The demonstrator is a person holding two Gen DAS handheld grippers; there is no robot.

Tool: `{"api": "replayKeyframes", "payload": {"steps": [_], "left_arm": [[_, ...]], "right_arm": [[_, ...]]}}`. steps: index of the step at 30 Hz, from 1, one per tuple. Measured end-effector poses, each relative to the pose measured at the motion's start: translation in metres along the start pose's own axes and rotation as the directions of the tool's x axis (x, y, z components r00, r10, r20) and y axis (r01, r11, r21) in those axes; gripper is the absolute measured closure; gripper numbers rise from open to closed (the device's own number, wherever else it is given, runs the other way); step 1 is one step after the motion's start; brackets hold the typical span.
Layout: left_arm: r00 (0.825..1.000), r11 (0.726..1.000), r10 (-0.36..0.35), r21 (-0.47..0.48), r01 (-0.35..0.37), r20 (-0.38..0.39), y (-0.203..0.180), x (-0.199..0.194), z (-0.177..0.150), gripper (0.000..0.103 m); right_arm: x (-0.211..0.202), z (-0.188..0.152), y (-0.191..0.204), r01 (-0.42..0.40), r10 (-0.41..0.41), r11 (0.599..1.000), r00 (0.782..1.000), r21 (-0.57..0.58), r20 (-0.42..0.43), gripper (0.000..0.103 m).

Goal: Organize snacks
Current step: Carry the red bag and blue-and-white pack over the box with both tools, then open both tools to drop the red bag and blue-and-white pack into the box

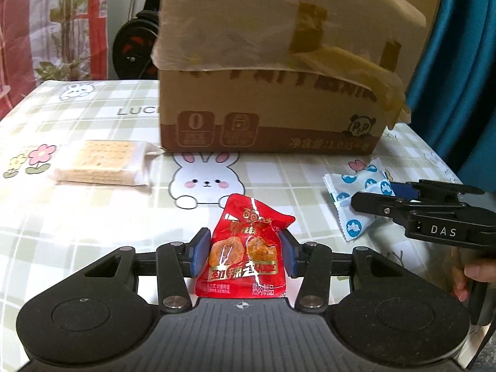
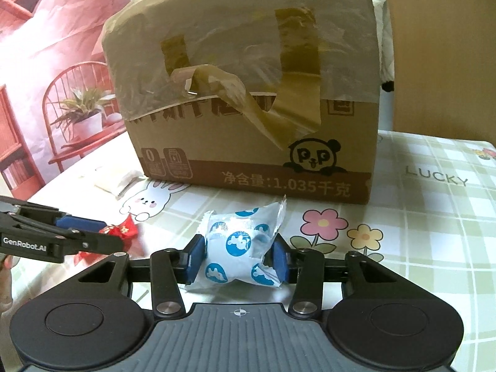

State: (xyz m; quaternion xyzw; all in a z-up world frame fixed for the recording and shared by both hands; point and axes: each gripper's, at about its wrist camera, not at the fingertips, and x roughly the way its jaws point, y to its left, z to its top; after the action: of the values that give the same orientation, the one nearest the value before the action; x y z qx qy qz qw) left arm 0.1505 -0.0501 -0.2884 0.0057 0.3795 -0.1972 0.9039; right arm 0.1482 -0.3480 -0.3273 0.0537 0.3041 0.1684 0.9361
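While clamped between the blue pads (image 1: 198, 252) of the left gripper (image 1: 245, 252), red snack packet (image 1: 248, 248) held upright just above the checked worktop (image 1: 93, 217), jaws pressed on both its sides. Right gripper (image 2: 237, 260) likewise closed on a white pouch with blue dots (image 2: 238, 241), pads dimpling the wrapper, pouch low over the worktop beside a printed flower. Seen from the left wrist, the same pouch gripped near the worktop's right edge, a hand (image 1: 474, 274) on the handle behind. Wrapped cracker pack (image 1: 105, 162) lay flat to the left, near the corner of the taped cardboard box (image 1: 272, 93). Box stood at the back of the worktop, tape peeling loose.
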Motion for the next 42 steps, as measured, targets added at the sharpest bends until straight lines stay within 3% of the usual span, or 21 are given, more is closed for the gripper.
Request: {"api": "replayKeyframes", "payload": {"steps": [12,17,20,26,31,34,36,42], "left_arm": [[0.996,1.0,-0.014,0.002,0.014,0.083,-0.004,-0.028,0.012,0.053],[0.987,0.999,-0.027,0.035,0.021,0.155,-0.011,-0.044,0.03,0.053],[0.975,0.998,-0.032,0.063,0.019,0.221,-0.015,-0.059,0.051,0.053],[0.929,0.992,-0.066,0.121,0.024,0.365,-0.023,-0.087,0.102,0.053],[0.897,0.989,-0.066,0.148,0.0,0.436,-0.03,-0.088,0.154,0.053],[0.884,0.987,-0.055,0.158,-0.022,0.464,-0.036,-0.08,0.184,0.052],[0.89,0.986,-0.051,0.165,-0.028,0.453,-0.04,-0.068,0.206,0.052],[0.934,0.984,-0.003,0.169,-0.062,0.358,-0.043,-0.017,0.245,0.048]], "right_arm": [[-0.043,-0.002,-0.009,-0.022,0.007,0.98,0.997,0.197,0.079,0.064],[-0.068,0.012,-0.004,-0.03,0.001,0.982,0.989,0.189,0.15,0.064],[-0.086,0.028,-0.003,-0.043,0.0,0.981,0.976,0.19,0.218,0.064],[-0.114,0.082,-0.004,-0.039,-0.018,0.987,0.935,0.154,0.355,0.064],[-0.115,0.138,-0.012,-0.033,-0.022,0.991,0.914,0.129,0.405,0.064],[-0.105,0.173,-0.011,0.025,-0.067,0.994,0.908,0.106,0.413,0.064],[-0.095,0.192,-0.012,0.037,-0.079,0.993,0.912,0.11,0.402,0.064],[-0.038,0.22,-0.019,0.052,-0.105,0.979,0.957,0.196,0.269,0.063]]}}
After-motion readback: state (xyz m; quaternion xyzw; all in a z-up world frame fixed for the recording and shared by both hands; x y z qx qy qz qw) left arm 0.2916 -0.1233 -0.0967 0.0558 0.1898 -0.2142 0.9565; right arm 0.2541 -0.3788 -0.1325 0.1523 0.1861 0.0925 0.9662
